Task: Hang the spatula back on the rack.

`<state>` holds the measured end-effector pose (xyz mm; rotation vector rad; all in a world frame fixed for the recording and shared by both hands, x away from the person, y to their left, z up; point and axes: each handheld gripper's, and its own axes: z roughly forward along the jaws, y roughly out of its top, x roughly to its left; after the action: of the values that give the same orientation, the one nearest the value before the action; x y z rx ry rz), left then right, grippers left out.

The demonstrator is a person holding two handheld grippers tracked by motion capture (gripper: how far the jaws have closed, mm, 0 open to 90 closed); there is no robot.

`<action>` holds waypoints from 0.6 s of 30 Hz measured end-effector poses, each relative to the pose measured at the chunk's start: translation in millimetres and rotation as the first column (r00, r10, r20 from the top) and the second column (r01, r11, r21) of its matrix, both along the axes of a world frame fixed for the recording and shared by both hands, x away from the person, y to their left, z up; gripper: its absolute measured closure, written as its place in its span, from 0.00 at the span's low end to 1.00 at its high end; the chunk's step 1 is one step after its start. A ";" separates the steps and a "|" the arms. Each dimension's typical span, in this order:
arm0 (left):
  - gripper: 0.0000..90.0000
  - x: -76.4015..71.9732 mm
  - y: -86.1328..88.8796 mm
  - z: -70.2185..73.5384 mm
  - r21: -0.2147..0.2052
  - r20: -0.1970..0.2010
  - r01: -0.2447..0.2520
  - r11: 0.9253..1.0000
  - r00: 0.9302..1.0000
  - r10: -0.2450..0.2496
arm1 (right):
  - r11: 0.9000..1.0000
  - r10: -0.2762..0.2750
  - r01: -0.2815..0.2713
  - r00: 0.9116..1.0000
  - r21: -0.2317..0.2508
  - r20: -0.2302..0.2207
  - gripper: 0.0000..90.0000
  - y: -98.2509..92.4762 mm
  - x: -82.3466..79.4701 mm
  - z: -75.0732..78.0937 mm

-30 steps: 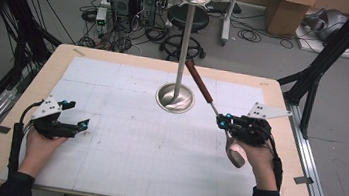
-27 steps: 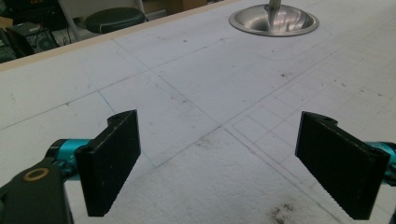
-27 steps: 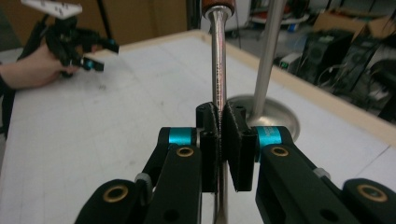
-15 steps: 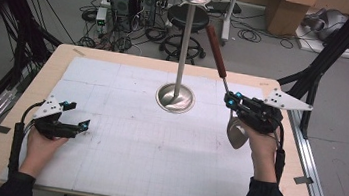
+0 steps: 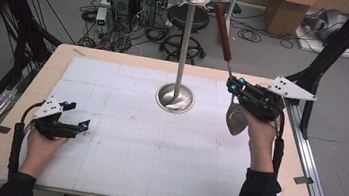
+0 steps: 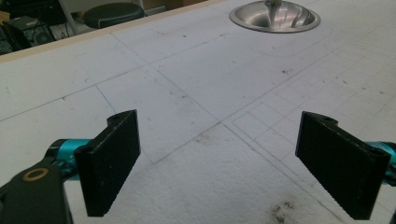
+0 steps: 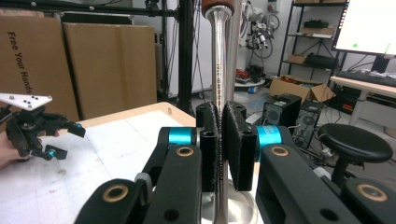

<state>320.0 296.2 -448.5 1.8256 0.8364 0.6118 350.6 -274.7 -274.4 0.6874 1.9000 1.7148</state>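
A metal ladle with a reddish wooden handle (image 5: 222, 31) and a steel bowl (image 5: 236, 120) hangs in the air at the table's right. My right gripper (image 5: 233, 85) is shut on its thin steel shaft (image 7: 218, 60), with the handle pointing up and slightly back and the bowl hanging below the hand. A steel stand (image 5: 184, 49) with a round base (image 5: 175, 99) and hooks at its top rises from mid-table, left of the ladle. My left gripper (image 5: 77, 115) rests on the white mat at the left, jaws wide apart (image 6: 219, 158) and holding nothing.
A white gridded mat (image 5: 146, 145) covers the wooden table (image 5: 61, 64). The stand's base (image 6: 275, 16) lies far ahead of the left jaws. Behind the table are a black stool (image 5: 187, 16), computer cases, cables and cardboard boxes (image 5: 286, 11). Black frame struts flank both sides.
The right gripper has lifted the ladle and swung its handle from leaning toward the stand's base to nearly upright, close to the stand's top. The left gripper has stayed put.
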 end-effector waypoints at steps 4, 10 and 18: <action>0.16 -0.1 -0.1 -0.1 0.000 -0.001 0.002 1.000 1.000 -0.002 | 1.000 -0.012 0.012 1.000 -0.006 0.006 0.94 6.0 5.7 0.0; 0.16 -0.4 -1.0 -0.3 0.002 0.001 0.002 1.000 1.000 -0.002 | 1.000 -0.018 0.018 1.000 -0.005 -0.010 0.94 11.2 14.0 -0.9; 0.16 -0.4 -1.1 -0.3 0.003 0.001 0.002 1.000 1.000 -0.002 | 1.000 -0.023 0.023 1.000 -0.018 -0.005 0.94 19.8 18.7 1.2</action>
<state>319.6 295.0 -448.8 1.8283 0.8330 0.6135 369.4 -254.9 -273.3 0.7050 1.9017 1.6808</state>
